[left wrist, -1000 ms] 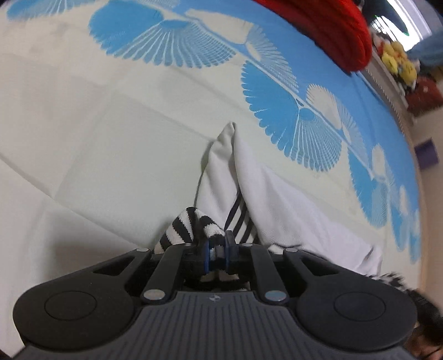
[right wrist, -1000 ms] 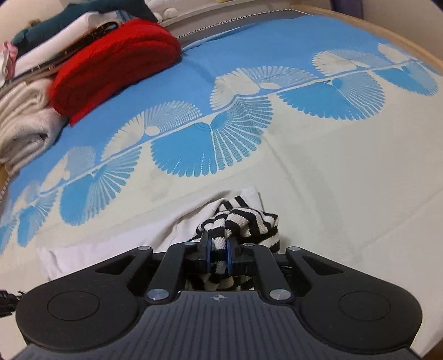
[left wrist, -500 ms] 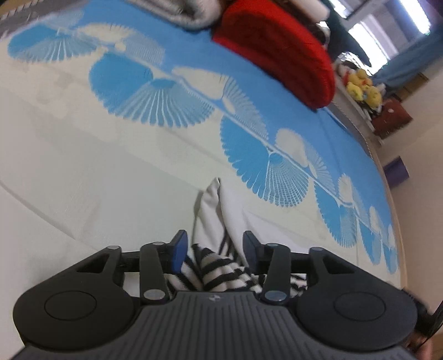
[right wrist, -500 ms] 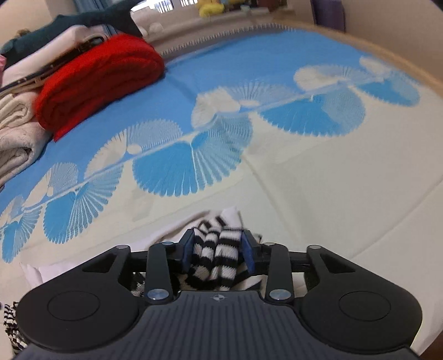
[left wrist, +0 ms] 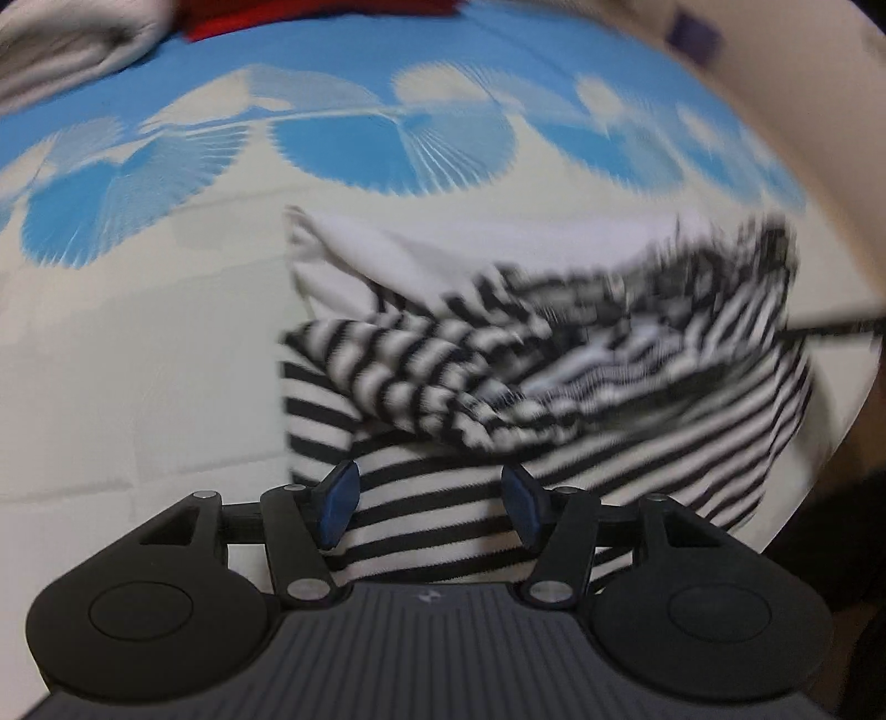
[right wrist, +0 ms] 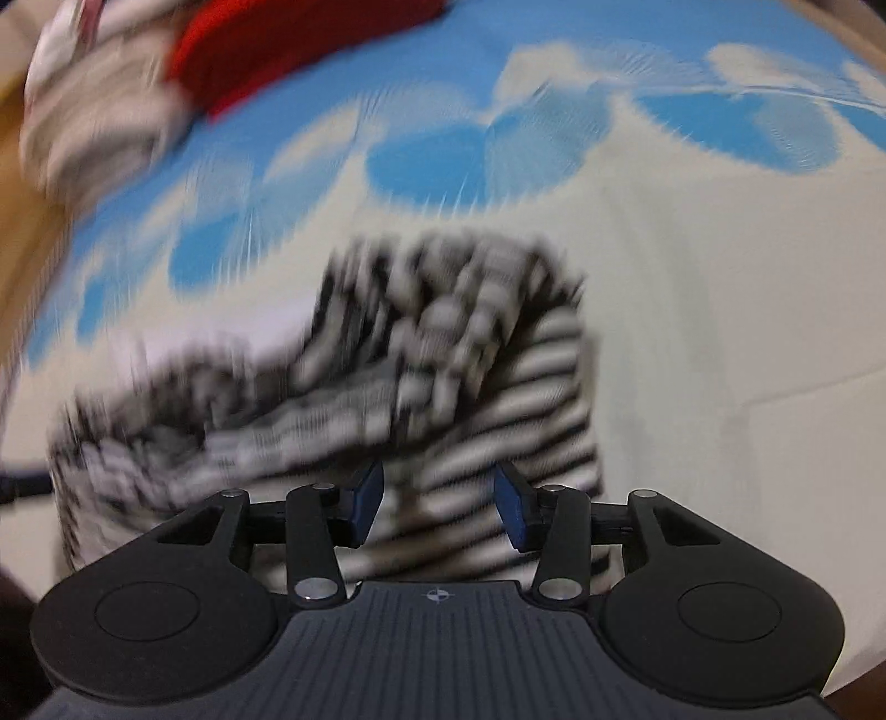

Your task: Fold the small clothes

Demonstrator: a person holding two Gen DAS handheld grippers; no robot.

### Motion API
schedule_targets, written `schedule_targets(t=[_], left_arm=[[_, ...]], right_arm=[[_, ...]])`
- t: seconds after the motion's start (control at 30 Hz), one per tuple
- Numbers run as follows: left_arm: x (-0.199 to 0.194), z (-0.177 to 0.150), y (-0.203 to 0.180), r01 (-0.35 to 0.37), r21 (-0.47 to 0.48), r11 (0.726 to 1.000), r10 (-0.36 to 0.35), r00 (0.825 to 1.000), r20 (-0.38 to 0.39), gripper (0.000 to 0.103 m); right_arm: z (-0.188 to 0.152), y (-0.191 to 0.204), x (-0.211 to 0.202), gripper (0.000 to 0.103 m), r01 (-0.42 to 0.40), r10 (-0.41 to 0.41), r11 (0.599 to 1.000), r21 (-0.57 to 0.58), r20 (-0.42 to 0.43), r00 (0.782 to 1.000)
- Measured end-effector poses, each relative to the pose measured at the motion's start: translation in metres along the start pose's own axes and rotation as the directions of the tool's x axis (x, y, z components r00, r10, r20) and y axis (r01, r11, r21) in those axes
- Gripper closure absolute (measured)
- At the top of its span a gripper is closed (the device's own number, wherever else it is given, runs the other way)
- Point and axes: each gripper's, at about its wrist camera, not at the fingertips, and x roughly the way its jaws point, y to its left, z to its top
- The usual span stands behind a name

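Note:
A small black-and-white striped garment (left wrist: 498, 376) lies folded over on the cream and blue patterned cloth (left wrist: 138, 332). Its striped sleeves are laid across the body, and some white inner fabric shows at the far edge. My left gripper (left wrist: 429, 501) is open and empty just above the near hem. In the right wrist view the same garment (right wrist: 443, 376) is blurred by motion. My right gripper (right wrist: 437, 495) is open and empty over its near edge.
A red folded knit (right wrist: 288, 50) and a pale folded pile (right wrist: 94, 127) lie at the far edge of the cloth. The knit also shows in the left wrist view (left wrist: 310, 16). A thin dark cord (left wrist: 830, 327) crosses at the right.
Both grippers were shut on the striped sleeves, then opened and let go. Both have pulled back toward the near edge, and the folded garment now lies whole in view.

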Motion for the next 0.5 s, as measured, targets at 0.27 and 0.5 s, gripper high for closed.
schedule_targets(t=[0.27, 0.5], left_arm=[[0.016, 0.051, 0.0, -0.115, -0.096, 0.989, 0.131, 0.972, 0.194, 0.071], [0.027, 0.061, 0.057, 0.014, -0.417, 0.909, 0.087, 0.971, 0.222, 0.069]], right_arm=[[0.02, 0.021, 0.018, 0.057, 0.053, -0.047, 0.994, -0.092, 0.058, 0.997], [0.061, 0.02, 0.006, 0.058, 0.048, -0.069, 0.997, 0.066, 0.352, 0.934]])
